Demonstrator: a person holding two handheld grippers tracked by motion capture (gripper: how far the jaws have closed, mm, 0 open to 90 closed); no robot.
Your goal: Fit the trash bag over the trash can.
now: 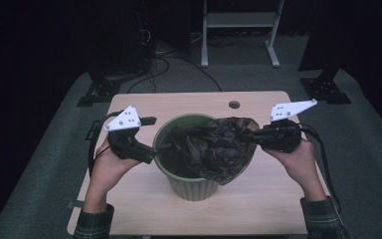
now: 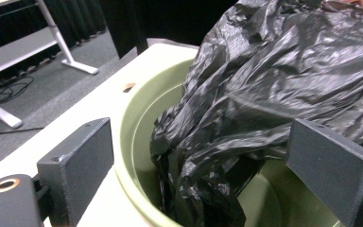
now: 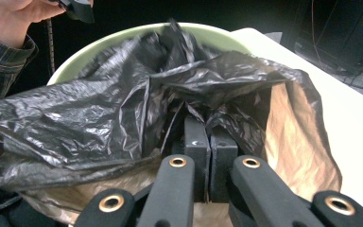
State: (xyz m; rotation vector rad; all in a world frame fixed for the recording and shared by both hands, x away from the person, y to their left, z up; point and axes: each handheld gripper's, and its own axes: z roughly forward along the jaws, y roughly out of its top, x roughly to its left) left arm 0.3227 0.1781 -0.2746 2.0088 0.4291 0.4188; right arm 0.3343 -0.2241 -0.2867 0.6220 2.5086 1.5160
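Lining the green bin (image 1: 191, 186) at frame centre, roughly halfway: black trash bag (image 1: 214, 149) pinched by the closed right gripper (image 1: 255, 135), left gripper (image 1: 160, 149) gaping open, left rim not yet covered.

The mouth of the bin (image 1: 191, 186) is largely blocked by the black bag (image 1: 214, 147), which is spread across it and hung over its right rim; a gap is left open only along the left inner wall. The bin is flanked closely by the left gripper (image 1: 154, 149) and the right gripper (image 1: 253, 135). Bare worktop (image 1: 258, 209) is left in front of the bin and behind it.
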